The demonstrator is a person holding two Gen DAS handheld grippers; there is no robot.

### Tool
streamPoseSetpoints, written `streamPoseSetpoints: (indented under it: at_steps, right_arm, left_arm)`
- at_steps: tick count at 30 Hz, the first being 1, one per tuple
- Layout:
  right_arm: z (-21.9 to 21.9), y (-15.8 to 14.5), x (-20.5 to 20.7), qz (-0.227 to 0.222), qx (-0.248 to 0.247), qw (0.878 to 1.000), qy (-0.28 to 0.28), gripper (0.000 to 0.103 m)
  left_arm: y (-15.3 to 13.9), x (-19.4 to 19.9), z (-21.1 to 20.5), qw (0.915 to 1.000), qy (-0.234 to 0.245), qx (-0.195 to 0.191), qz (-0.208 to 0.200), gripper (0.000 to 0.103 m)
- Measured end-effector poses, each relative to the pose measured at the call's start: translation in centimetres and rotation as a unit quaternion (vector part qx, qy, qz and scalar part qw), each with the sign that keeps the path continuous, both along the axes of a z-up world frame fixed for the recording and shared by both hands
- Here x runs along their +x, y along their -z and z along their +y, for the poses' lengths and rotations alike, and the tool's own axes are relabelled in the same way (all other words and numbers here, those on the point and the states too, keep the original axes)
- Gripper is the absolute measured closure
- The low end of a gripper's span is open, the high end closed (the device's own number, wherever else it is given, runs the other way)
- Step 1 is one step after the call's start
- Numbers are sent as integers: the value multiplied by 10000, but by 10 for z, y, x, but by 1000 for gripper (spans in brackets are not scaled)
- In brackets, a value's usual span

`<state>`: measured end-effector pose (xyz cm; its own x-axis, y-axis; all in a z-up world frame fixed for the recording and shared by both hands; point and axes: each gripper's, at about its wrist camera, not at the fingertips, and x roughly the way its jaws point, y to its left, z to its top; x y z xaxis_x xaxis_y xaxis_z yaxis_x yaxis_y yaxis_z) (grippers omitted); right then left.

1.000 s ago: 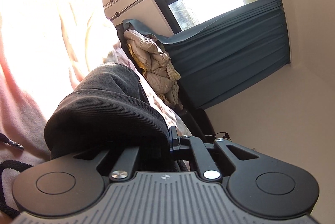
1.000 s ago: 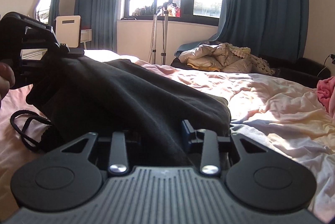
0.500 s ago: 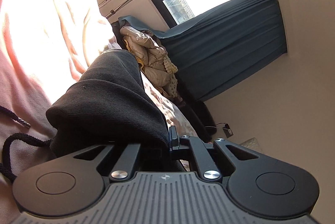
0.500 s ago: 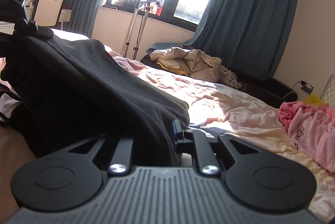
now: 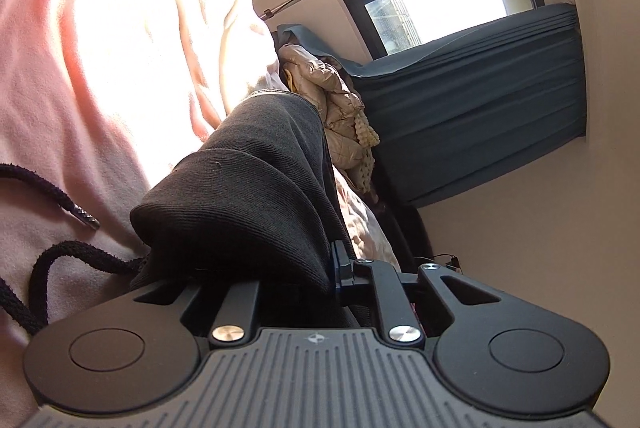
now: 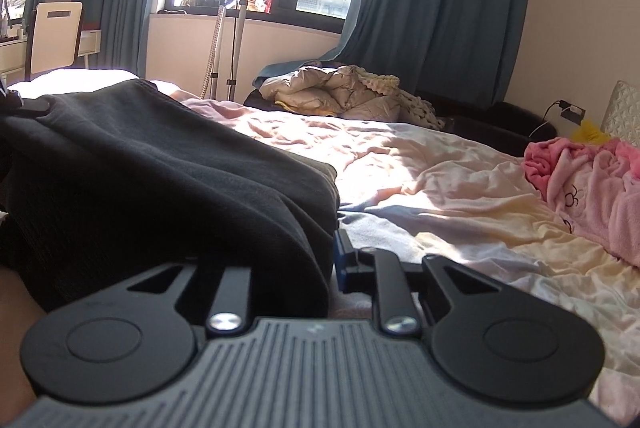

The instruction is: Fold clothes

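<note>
Left gripper: fingers pinching a thick fold of the black garment; they have just been easing apart a little, with the cloth between them and bulging over the left finger.
Right gripper: fingers pinching another edge of the black garment; they have just been opening slightly with the cloth between them. The blue-edged right finger shows beside the fold; the left finger is buried under cloth.
Black garment: stretched between the two grippers, draped ahead and left of the right fingers, low over the bed.
Drawstring: black cord lying on the sheet, left of the left fingers.
Bed sheet: pale pink, wrinkled, sunlit, ahead and right of the right fingers.
Pink garment: heaped far right of the right fingers, well apart from the black one.
Beige jacket: crumpled beyond the bed, under the blue curtain.
</note>
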<state>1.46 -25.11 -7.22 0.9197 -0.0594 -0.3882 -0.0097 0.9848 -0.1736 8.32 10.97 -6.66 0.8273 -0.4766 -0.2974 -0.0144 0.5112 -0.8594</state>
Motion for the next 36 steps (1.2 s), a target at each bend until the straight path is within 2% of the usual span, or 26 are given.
streamPoseSetpoints:
  at_steps: [3,7,9,12,13,15,19,22,24,25,26,27,31,33,36]
  right_arm:
    - [2,-3,-3,-49,-72,9999,-63,82]
    - [7,-13,-12,-242,-215,9994,-135,82]
    - [5,-9,-8,-118,-192,9996,-173,82]
    - [6,8,7,594,-73,9976,-344,82]
    - [6,14,11,817,21,9959,-385,82]
    - [5,20,15,992,137,9942,-404,81]
    - [2,14,13,1039,387,9927,-481,77]
    - [-5,-5,4,1096,951,9869,-711,73]
    - [-9,-23,-5,1016,1254,9828,-896,71]
    - [-9,-32,-10,952,1348,9808,-1034,71]
    - [-11,-40,-14,888,1472,9783,-1156,70]
    - [-13,-43,-17,866,1616,9753,-1228,70]
    - [-21,-54,-22,836,2258,9595,-1465,63]
    - [-31,-58,-23,830,2803,9439,-1533,63]
    - [-42,-61,-22,734,3368,9263,-1522,60]
  left_arm:
    - [-9,-10,3,9997,-64,30,-244,92]
    - [-15,-21,5,9996,-137,92,-217,93]
    - [-15,-22,1,9986,-205,494,-6,93]
    - [-9,-20,-4,9954,-288,882,235,93]
    - [-8,-20,-4,9951,-300,909,264,93]
    - [-7,-21,-3,9953,-306,869,284,91]
    - [-9,-28,0,9953,-344,821,379,89]
    - [-11,-35,4,9956,-371,717,480,80]
    - [-16,-43,5,9966,-318,616,440,54]
    - [-19,-48,4,9973,-239,587,361,46]
    - [-22,-54,1,9977,-144,583,315,31]
    - [-24,-60,-1,9980,-50,557,280,24]
    - [-16,-81,-11,9987,198,211,419,13]
    - [-7,-83,-13,9983,221,-34,546,11]
    - [8,-74,-15,9952,164,-360,895,10]
